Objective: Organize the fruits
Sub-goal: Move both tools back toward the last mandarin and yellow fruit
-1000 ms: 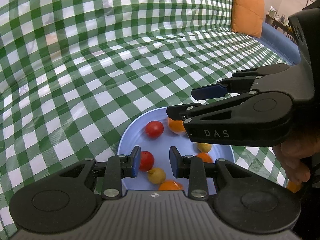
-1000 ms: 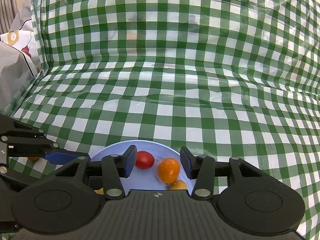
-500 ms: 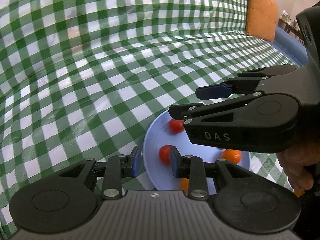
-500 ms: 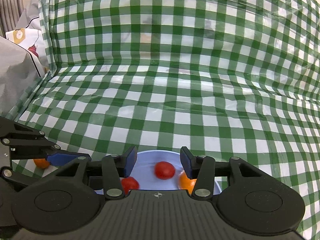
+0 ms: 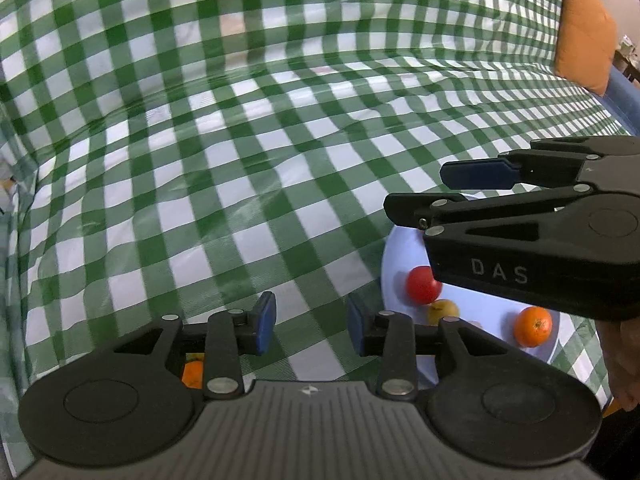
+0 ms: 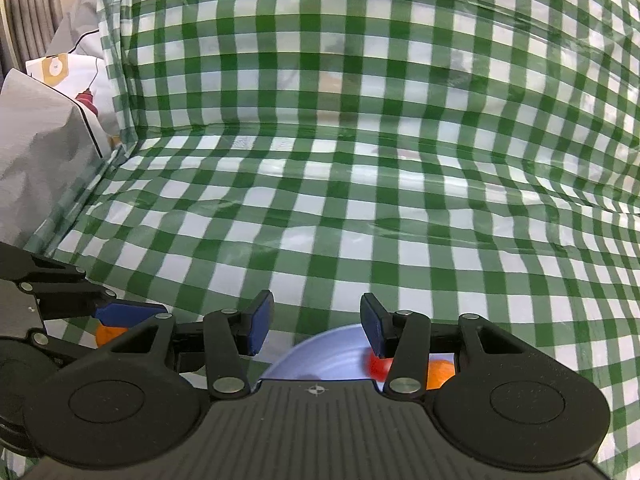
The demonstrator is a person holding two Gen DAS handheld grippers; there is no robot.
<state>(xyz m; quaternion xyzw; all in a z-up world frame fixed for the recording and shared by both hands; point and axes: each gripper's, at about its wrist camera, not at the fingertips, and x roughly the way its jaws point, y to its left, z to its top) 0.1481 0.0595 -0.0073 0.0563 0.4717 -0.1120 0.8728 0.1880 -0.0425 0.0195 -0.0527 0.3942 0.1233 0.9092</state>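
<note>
A green-and-white checked cloth (image 5: pixel 240 140) covers the whole work surface and rises as a backdrop at the far side; an orange cushion (image 5: pixel 584 36) stands at its far right corner, and a grey paper bag (image 6: pixel 44 152) leans at the far left edge in the right wrist view.

A pale blue plate (image 5: pixel 396 256) lies on the cloth at the near right of the left wrist view. On it rest a red tomato (image 5: pixel 422 285), a small yellow fruit (image 5: pixel 443 310) just beside and nearer than the tomato, and an orange mandarin (image 5: pixel 533 326) farther right, apart from both.

The right gripper (image 5: pixel 436 190) reaches in from the right, hanging over the far part of the plate; its fingers are spread and nothing lies between them. In its own view the plate's rim (image 6: pixel 320 354) shows below the fingers, with the tomato (image 6: pixel 378 364) and the mandarin (image 6: pixel 440 372) partly hidden behind the right finger.

The left gripper (image 5: pixel 311 322) sits over bare cloth just left of the plate, its blue pads (image 5: pixel 266 320) parted and holding nothing.

A second mandarin (image 5: pixel 193 372) lies on the cloth off the plate, at the near left, mostly hidden beneath the left gripper's body; it shows in the right wrist view as an orange patch (image 6: pixel 110 334) under that gripper's finger.
</note>
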